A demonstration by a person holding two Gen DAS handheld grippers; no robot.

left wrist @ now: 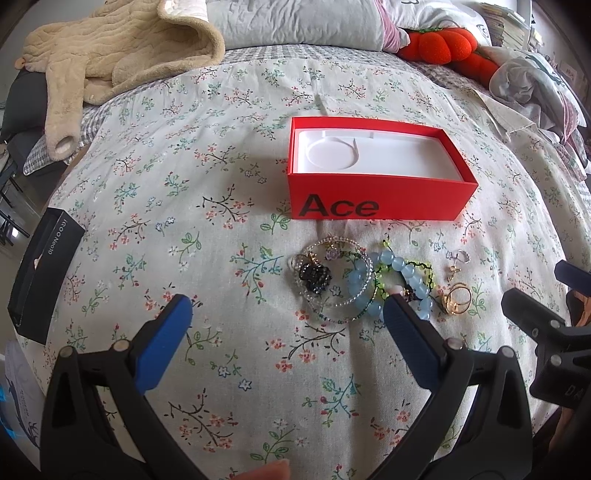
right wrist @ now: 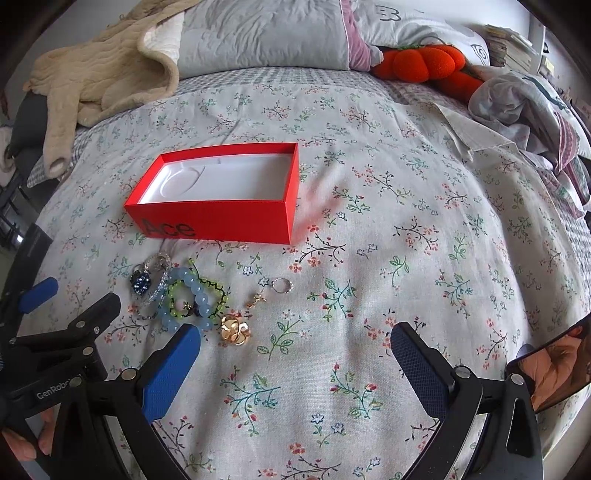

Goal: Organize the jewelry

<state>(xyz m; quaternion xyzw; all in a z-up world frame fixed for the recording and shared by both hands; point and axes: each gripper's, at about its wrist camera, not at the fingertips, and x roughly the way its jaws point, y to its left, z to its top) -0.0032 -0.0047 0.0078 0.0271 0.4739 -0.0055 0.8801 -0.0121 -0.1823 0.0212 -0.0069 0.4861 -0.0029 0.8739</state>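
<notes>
An open red box (left wrist: 373,208) marked "Ace", with a bare white tray inside, sits on the floral bedspread; it also shows in the right wrist view (right wrist: 221,221). In front of it lies a heap of jewelry: a pale blue bead bracelet (left wrist: 397,267) (right wrist: 192,288), a green and black beaded band (right wrist: 218,295), clear bead strands (left wrist: 351,295), a dark beaded ball (left wrist: 314,275) (right wrist: 140,282), gold rings (left wrist: 458,301) (right wrist: 234,328), a silver ring (right wrist: 282,285) and a small gold charm (right wrist: 256,300). My left gripper (left wrist: 288,306) is open, just short of the heap. My right gripper (right wrist: 295,338) is open, right of the heap.
A black box (left wrist: 40,273) lies at the bed's left edge. A beige fleece garment (left wrist: 110,55), grey pillows (right wrist: 258,33), an orange plush (right wrist: 424,62) and crumpled clothes (right wrist: 524,103) line the far side. Bare bedspread (right wrist: 424,240) lies right of the red box.
</notes>
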